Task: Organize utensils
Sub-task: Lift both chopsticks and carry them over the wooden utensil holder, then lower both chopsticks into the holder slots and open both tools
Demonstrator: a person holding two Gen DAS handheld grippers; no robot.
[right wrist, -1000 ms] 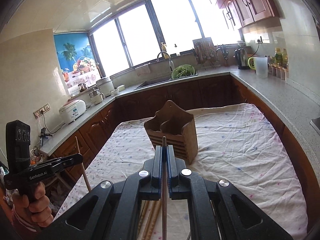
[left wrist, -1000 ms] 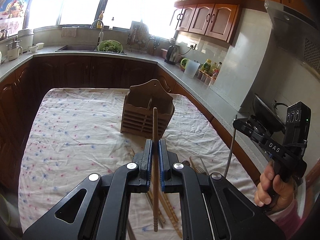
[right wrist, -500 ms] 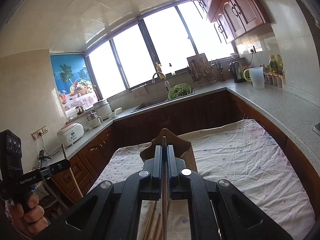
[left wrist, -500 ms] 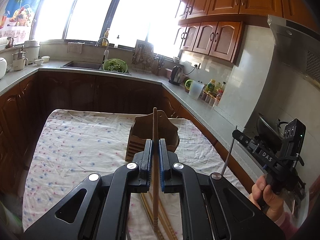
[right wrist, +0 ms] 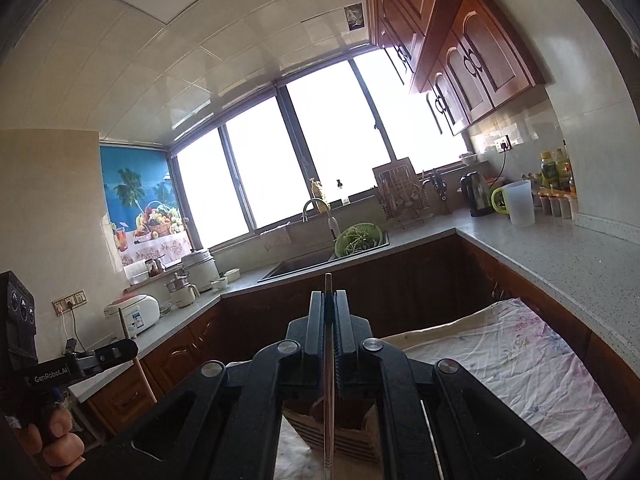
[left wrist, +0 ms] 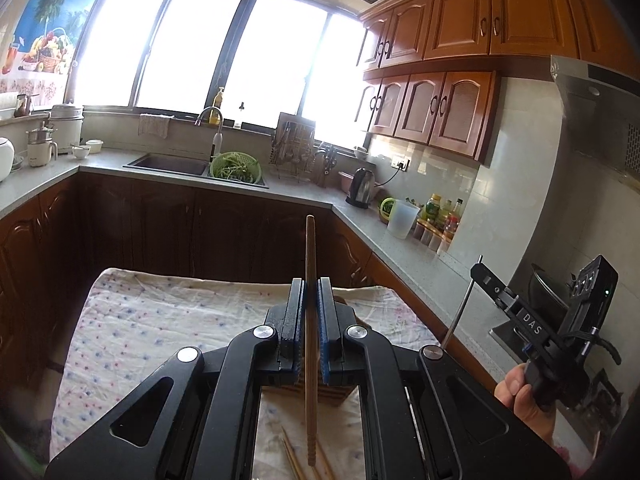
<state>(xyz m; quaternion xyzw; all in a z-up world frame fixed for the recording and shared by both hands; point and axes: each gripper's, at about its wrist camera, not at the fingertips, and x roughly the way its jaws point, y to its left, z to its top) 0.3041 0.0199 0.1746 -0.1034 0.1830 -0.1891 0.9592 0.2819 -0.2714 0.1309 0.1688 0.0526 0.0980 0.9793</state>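
Now both grippers carry one chopstick each, poised above the wooden holder.

Left to right: the left gripper (left wrist: 308, 320) is pinching a wooden chopstick (left wrist: 310, 344) upright, its tip pointing to 12 o'clock and its lower end hanging over the loose chopsticks (left wrist: 292, 456) on the cloth-covered desk (left wrist: 132, 320); the slatted holder (right wrist: 340, 436) sits under both grippers at 6 o'clock, mostly hidden by them. The right gripper (right wrist: 329, 320) is pressed onto a thin metal chopstick (right wrist: 328, 380), also upright. To do the drop well, I judge each stick should be lined up plumb over a compartment, lowered until its end is inside, and only then released, one at a time, so neither glances off the rim.
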